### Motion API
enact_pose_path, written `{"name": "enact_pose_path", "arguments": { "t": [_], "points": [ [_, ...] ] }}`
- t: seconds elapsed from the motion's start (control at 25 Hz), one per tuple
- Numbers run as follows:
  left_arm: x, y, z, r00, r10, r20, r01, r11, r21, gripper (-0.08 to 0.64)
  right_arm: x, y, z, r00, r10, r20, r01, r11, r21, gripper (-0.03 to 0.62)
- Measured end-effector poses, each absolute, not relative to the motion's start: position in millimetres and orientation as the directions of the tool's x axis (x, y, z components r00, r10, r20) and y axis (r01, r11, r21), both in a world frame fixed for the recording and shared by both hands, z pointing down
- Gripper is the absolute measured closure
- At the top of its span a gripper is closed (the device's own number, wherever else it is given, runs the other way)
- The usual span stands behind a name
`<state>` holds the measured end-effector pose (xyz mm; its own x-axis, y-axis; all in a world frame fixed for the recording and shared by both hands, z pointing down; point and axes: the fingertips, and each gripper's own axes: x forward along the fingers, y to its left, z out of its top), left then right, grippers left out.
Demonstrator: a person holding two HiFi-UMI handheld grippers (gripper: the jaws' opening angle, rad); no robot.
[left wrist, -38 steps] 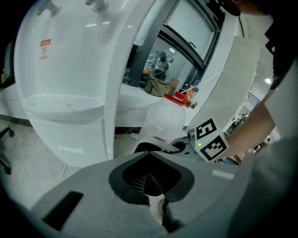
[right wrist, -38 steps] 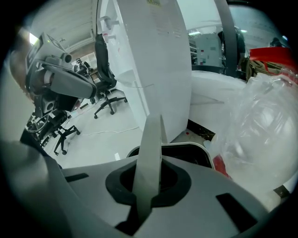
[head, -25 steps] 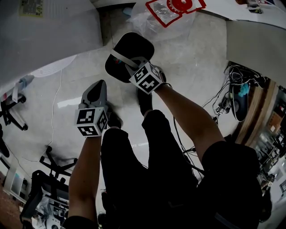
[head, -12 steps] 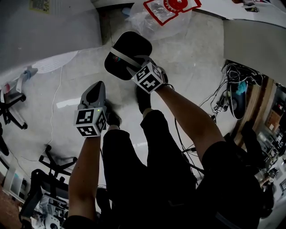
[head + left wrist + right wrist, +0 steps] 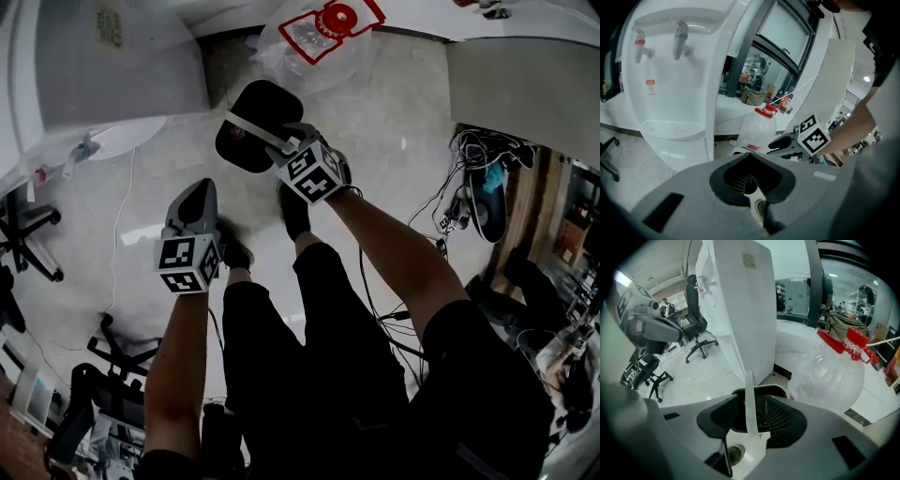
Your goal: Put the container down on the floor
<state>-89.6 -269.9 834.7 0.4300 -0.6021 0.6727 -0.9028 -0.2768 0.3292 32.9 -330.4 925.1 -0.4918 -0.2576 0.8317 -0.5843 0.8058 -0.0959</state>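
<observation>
A white water dispenser (image 5: 670, 79) with one red tap and one blue tap stands on the pale glossy floor (image 5: 394, 103). Near it a big clear plastic bottle with a red cap (image 5: 829, 376) stands upright. A black office chair on wheels (image 5: 696, 329) is further off. A tangle of black cables (image 5: 459, 202) lies on the floor.

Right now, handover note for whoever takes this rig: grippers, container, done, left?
Right gripper: jaws have just been opening, now open; the white handle of the container stands between them, ungripped.
Left gripper: looks shut, nothing in it.
Container: black, appears to rest on the floor beside the water dispenser.
Done: container set down and released, it seems.
Left: draw the right gripper clear of the handle.
</observation>
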Motion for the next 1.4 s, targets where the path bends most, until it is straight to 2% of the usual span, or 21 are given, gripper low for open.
{"name": "enact_pose_path", "arguments": {
  "t": [0.44, 0.88, 1.4],
  "points": [
    [-71.8, -250.8, 741.0, 0.5, -0.589, 0.635, -0.865, -0.383, 0.326, 0.554, 32.7, -313.8, 807.5, -0.555, -0.304, 0.774, -0.601, 0.79, -0.121, 0.517],
    [-71.4, -239.7, 654.8, 0.521, -0.629, 0.577, -0.853, -0.413, 0.321, 0.554, 21.0, -293.4, 693.7, -0.605, -0.33, 0.725, -0.622, 0.764, -0.17, 0.565],
    [-84.5, -232.4, 565.5, 0.501, -0.701, 0.507, -0.865, -0.4, 0.302, 0.554, 12.8, -271.4, 590.7, -0.653, -0.39, 0.649, -0.619, 0.769, -0.16, 0.581]
  ]
}}
